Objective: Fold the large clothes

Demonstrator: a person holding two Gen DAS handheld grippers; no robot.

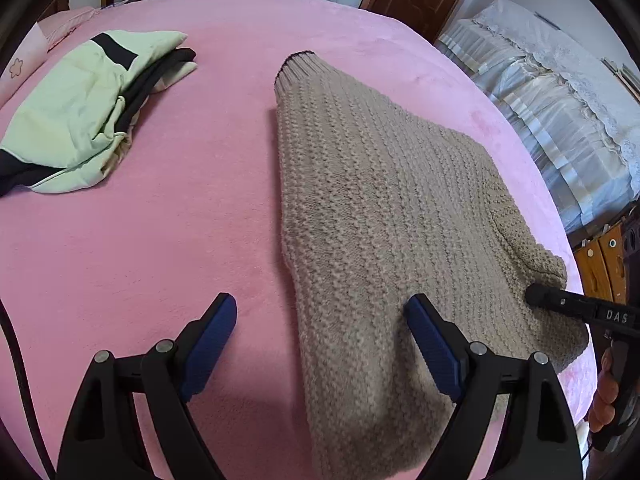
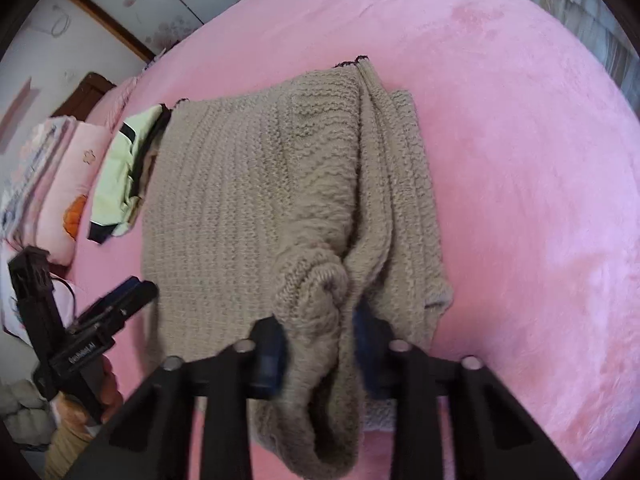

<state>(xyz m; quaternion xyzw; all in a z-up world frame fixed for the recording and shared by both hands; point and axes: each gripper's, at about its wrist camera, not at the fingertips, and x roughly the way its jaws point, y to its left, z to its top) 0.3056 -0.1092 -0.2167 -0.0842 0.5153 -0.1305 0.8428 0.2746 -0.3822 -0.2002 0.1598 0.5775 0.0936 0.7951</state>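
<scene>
Evenly and softly lit, daylight-like, no harsh glare anywhere. Slightly brighter toward the right on the pink blanket (image 1: 140, 240), with a pale washed-out sheen along its right part in the right wrist view. Only faint shadows: a soft dark band under the left edge of the beige knit sweater (image 1: 380, 200) and under the left gripper's fingers (image 1: 208, 344). Sharp in the left wrist view, knit stitches crisp. Softer in the right wrist view, with motion blur on the left gripper (image 2: 132, 292) and on the sweater fold nearest the lens. Strong fisheye bending throughout, straight edges curved, black vignette at every corner.
</scene>
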